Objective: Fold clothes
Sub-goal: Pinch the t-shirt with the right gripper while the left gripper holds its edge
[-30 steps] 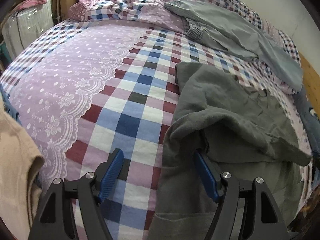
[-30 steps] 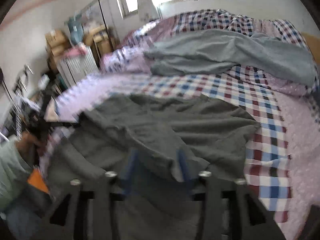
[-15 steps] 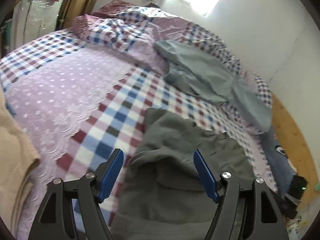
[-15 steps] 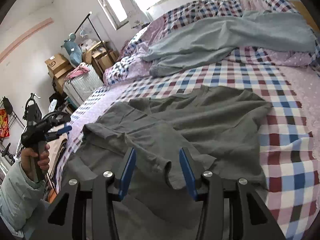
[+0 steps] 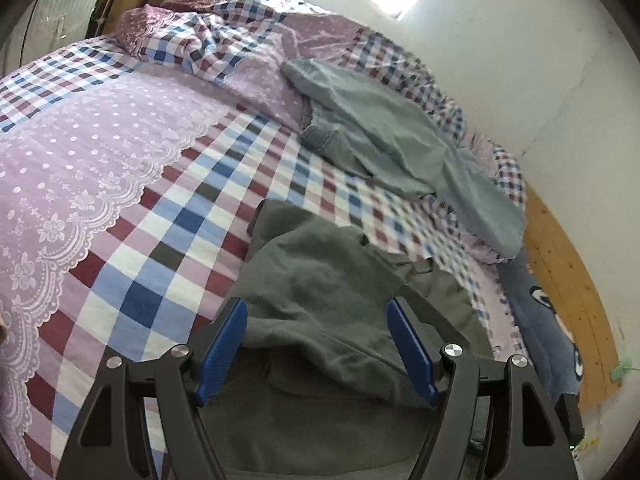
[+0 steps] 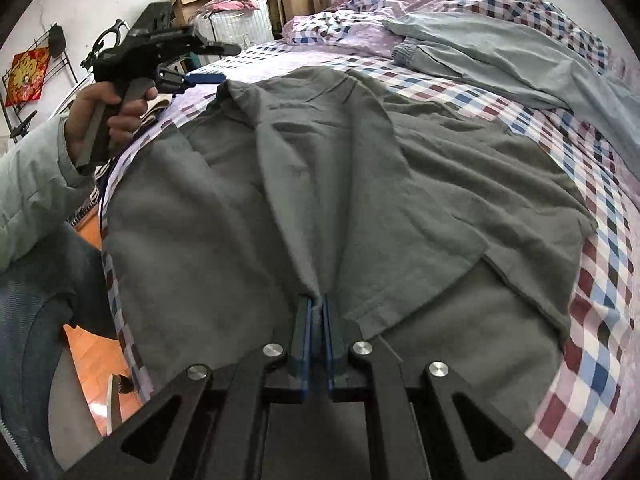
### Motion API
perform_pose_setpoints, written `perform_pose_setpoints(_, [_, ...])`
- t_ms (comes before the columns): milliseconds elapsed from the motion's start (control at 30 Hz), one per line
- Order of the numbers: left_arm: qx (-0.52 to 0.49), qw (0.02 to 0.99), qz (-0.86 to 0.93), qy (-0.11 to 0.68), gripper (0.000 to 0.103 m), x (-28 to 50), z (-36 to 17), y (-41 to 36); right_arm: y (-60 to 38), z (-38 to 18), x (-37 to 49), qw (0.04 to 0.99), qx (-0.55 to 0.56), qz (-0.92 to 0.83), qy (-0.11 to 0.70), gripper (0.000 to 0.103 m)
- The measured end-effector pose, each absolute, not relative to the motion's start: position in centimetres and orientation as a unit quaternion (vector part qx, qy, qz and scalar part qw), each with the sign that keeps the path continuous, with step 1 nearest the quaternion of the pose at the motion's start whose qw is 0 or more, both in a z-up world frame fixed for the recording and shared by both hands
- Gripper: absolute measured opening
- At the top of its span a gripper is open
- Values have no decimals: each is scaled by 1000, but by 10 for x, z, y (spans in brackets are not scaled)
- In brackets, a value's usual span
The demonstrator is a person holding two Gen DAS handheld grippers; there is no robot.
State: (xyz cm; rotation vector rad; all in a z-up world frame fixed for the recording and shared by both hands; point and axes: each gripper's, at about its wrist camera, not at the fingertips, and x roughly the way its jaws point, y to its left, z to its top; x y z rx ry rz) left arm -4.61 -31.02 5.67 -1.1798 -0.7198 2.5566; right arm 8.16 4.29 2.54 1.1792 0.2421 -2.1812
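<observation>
My right gripper point(image 6: 317, 312) has just closed, pinching a fold of the grey shirt point(image 6: 420, 168) on the checked bedspread point(image 5: 168, 248); my left gripper point(image 5: 316, 340) hangs spread above it.

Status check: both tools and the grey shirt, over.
Right tool just closed, pinching the grey shirt. Left tool open above it, gripping nothing. Nothing in the way.

I've got a dark grey-green shirt point(image 6: 320, 168) filling mid-frame, a paler blue-grey garment point(image 6: 500, 52) upper right. The bedcover point(image 5: 168, 240) under them is blue, maroon and white check, with a lilac white-dotted lace panel at left. My gripper pads point(image 5: 224, 344) are blue on black arms.
</observation>
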Motion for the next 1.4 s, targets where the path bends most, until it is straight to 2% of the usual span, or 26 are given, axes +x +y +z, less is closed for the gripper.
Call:
perform_pose_setpoints(67, [-421, 105, 868, -240, 74, -47, 51, -308, 51, 26, 80, 316, 450, -832, 72, 6])
perform_pose_setpoints(133, [-442, 95, 860, -236, 62, -46, 45, -306, 60, 31, 81, 313, 447, -837, 50, 7])
perform_pose_setpoints(167, [-453, 89, 855, -236, 59, -45, 43, -306, 66, 35, 80, 308, 440, -843, 32, 7])
perform_pose_setpoints(200, [-464, 83, 849, -238, 51, -42, 40, -306, 72, 39, 78, 299, 433, -850, 14, 7])
perform_pose_setpoints(233, [-472, 78, 845, -239, 48, -39, 37, -306, 80, 42, 75, 289, 425, -858, -7, 10])
perform_pose_setpoints(267, [-478, 75, 841, -241, 47, -36, 36, -307, 89, 45, 72, 273, 417, -866, -28, 13])
perform_pose_setpoints(333, [-487, 76, 836, -239, 41, -30, 34, -307, 104, 49, 66, 230, 408, -882, -61, 36])
perform_pose_setpoints(367, [-493, 76, 834, -235, 40, -28, 33, -306, 114, 50, 62, 204, 404, -888, -84, 42])
perform_pose_setpoints(400, [-497, 74, 833, -230, 40, -25, 33, -305, 123, 51, 58, 180, 401, -892, -107, 45])
perform_pose_setpoints(500, [-490, 72, 839, -225, 40, -20, 34, -307, 143, 53, 51, 139, 392, -895, -163, 45])
perform_pose_setpoints(667, [-442, 70, 861, -241, 40, -15, 49, -320, 126, 52, 40, 144, 397, -896, -139, 45])
perform_pose_setpoints(833, [-395, 60, 873, -278, 60, -14, 58, -337, 111, 33, 27, 133, 429, -887, -111, 45])
perform_pose_setpoints(1000, [-399, 51, 863, -305, 61, -24, 49, -348, 104, 25, 24, 139, 434, -884, -100, 43])
perform_pose_setpoints(1067, [-401, 49, 860, -311, 61, -26, 46, -348, 99, 27, 25, 145, 434, -885, -91, 39])
perform_pose_setpoints(1100, [-402, 48, 859, -314, 61, -26, 45, -348, 95, 27, 26, 148, 434, -884, -84, 31])
perform_pose_setpoints(1133, [-403, 48, 857, -317, 61, -27, 44, -348, 92, 28, 26, 150, 435, -885, -77, 14])
perform_pose_setpoints(1400, [-401, 45, 852, -334, 61, -27, 45, -353, 77, 54, 34, 121, 395, -911, -25, 7])
